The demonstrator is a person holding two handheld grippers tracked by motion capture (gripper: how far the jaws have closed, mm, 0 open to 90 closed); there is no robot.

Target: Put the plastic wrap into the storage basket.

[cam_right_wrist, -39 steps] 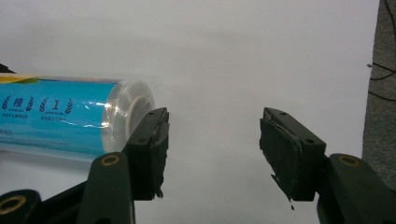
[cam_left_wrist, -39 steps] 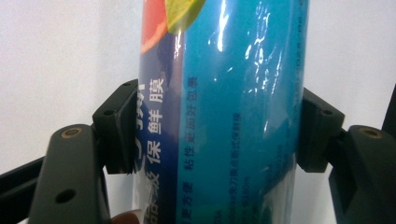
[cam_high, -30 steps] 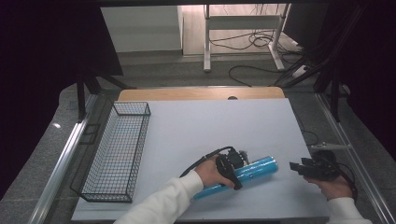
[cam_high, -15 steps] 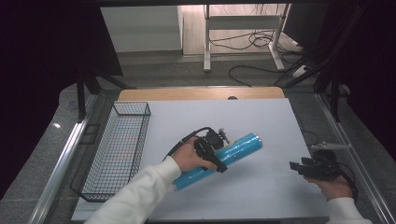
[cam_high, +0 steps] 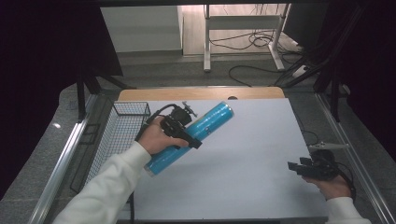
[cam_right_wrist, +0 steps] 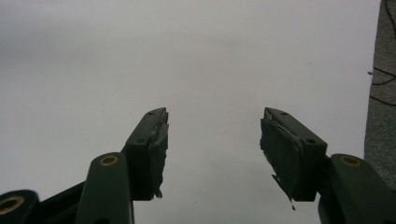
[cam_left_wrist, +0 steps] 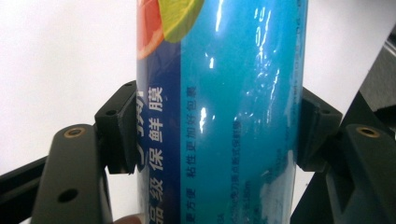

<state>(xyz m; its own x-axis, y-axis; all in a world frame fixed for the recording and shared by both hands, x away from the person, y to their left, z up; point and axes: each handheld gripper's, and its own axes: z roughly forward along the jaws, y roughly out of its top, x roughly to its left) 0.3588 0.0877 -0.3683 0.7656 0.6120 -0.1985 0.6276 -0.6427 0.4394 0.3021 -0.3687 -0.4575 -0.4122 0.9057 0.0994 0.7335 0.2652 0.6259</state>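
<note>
L claw (cam_high: 180, 133) pinching the blue roll (cam_high: 196, 128) approx. at mid-length, pads pressed on both sides of it; left gripper view: roll (cam_left_wrist: 219, 112) stands between the two black jaws w/ a glossy wrapper, white print down its side, a red and green picture near the top; high view: roll held off the desk (cam_high: 243, 158), tilted, far end up toward the desk's back, near end low by the sleeve (cam_high: 107, 186); roll sits over the L part of the white desk, just beside the wire basket (cam_high: 119, 128), not in it; basket lies at the desk's L edge; R claw (cam_high: 299, 168) near the desk's R front corner, well apart from the roll, jaws spread and just been opening a bit further, nothing between them; right gripper view: R claw (cam_right_wrist: 212, 149) over bare white desk surface, pads look worn at the edges; cable trails from it toward the desk's R rim; floor behind the desk has cables and a metal frame leg.
</note>
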